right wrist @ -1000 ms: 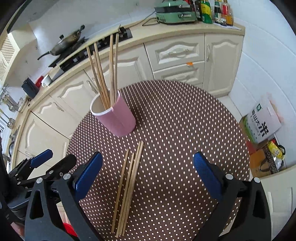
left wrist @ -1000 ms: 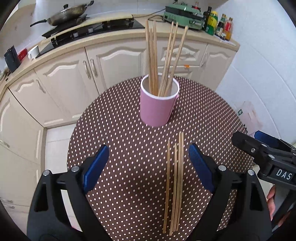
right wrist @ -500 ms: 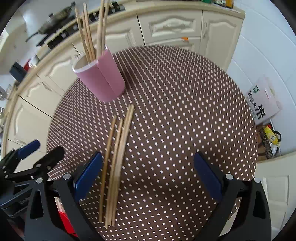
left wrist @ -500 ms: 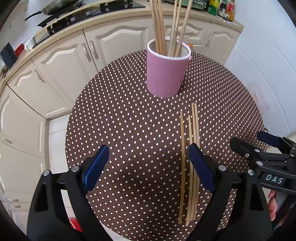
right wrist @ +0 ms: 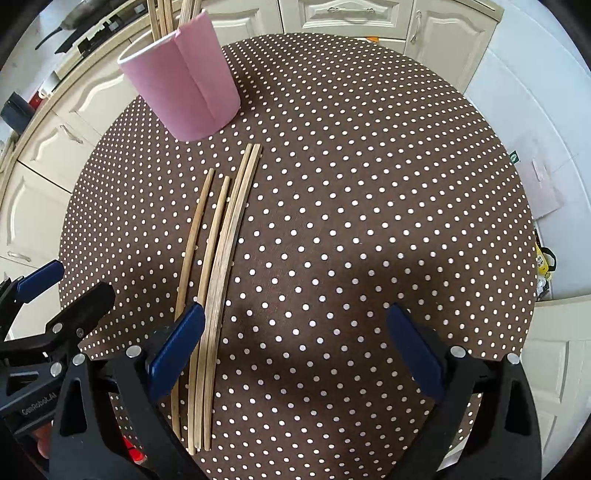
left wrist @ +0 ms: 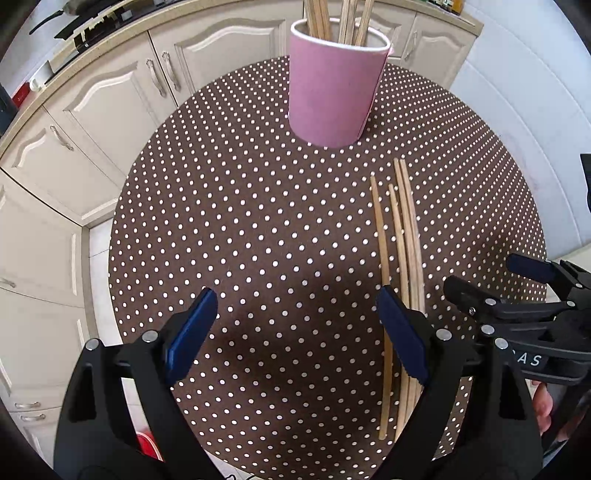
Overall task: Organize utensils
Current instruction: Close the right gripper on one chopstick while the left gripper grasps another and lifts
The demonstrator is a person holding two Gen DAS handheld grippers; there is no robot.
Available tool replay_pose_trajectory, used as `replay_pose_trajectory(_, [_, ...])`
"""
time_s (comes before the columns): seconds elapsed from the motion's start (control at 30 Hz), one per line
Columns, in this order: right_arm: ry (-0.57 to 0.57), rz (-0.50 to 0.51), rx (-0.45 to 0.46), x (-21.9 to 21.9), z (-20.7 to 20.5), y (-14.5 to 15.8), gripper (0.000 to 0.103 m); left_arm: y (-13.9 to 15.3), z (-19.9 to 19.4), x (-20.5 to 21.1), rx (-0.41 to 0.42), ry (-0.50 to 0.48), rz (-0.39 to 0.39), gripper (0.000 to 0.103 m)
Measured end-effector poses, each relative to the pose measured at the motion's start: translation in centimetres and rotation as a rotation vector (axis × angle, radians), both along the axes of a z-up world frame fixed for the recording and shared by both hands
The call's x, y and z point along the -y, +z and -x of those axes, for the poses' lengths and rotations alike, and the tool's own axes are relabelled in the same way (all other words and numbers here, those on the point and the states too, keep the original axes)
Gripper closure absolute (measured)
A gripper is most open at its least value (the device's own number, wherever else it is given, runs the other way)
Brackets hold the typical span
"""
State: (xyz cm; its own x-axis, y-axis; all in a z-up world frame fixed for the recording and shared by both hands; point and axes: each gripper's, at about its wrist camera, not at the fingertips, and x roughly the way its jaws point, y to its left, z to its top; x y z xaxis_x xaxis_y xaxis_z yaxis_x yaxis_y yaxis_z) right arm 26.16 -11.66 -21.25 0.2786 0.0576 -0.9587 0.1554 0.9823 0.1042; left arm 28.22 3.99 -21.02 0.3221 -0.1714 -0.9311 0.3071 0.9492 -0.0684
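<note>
Several wooden chopsticks [left wrist: 400, 236] [right wrist: 221, 243] lie side by side on the round brown polka-dot table [left wrist: 258, 229] [right wrist: 369, 184]. A pink cup [left wrist: 334, 85] [right wrist: 184, 83] stands upright at the far side with more chopsticks in it. My left gripper [left wrist: 295, 314] hangs open just above the table, its right pad over the near ends of the loose chopsticks, nothing between its jaws. My right gripper [right wrist: 295, 332] is open too, its left pad beside the same bundle. Each gripper shows at the edge of the other's view.
Cream kitchen cabinets [left wrist: 110, 96] [right wrist: 369, 14] curve around the table's far side, with a counter and a hob above. A white wall [left wrist: 535, 110] is to the right, and a paper bag [right wrist: 543, 184] lies on the floor by it.
Both grippers have sunk toward the table and tipped further down. The cup and the loose chopsticks look larger and closer. Nothing was taken hold of.
</note>
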Motion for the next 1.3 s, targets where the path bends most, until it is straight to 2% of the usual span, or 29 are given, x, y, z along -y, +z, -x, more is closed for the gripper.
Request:
replay_pose_trajectory(0.43, [0.006,0.058,-0.067,-1.8,-2.1,-2.8,0.008,-1.9,-1.0,-1.0,-0.039,-0.021,0.011,0.017])
replay_pose_trajectory(0.77, [-0.036,0.077,-0.066,-2.4,-3.4,-2.8,0.010,-2.5,-1.9,-0.9,-0.060,-0.018,0.024,0.017])
replay_pose_trajectory(0.83, [-0.048,0.082,-0.077,-2.3,-3.8,-3.0,0.025,-2.6,-2.1,-0.8,-0.065,-0.017,0.026,0.017])
replay_pose_trajectory(1.0, [-0.008,0.097,-0.046,-3.5,-4.7,-2.3,0.044,-2.9,-2.6,-0.4,-0.076,-0.013,0.032,0.017])
replay_pose_trajectory(1.07, [0.006,0.094,-0.029,-3.9,-4.9,-2.1,0.059,-3.0,-3.1,0.0,-0.078,-0.018,0.037,0.017])
replay_pose_trajectory(1.1, [0.014,0.092,-0.018,-3.9,-5.1,-1.9,0.073,-3.1,-3.2,0.0,-0.078,-0.021,0.038,0.017])
replay_pose_trajectory(1.13, [0.017,0.091,-0.010,-4.1,-5.1,-1.7,0.081,-3.1,-3.3,0.3,-0.079,-0.024,0.036,0.017])
replay_pose_trajectory(1.23, [-0.010,0.057,0.000,-3.6,-5.1,-1.3,0.095,-3.2,-3.4,1.1,-0.083,-0.036,0.040,0.017])
replay_pose_trajectory(1.3, [-0.034,-0.004,0.010,-2.2,-4.9,-1.3,0.097,-3.2,-3.3,1.7,-0.087,-0.041,0.046,0.017])
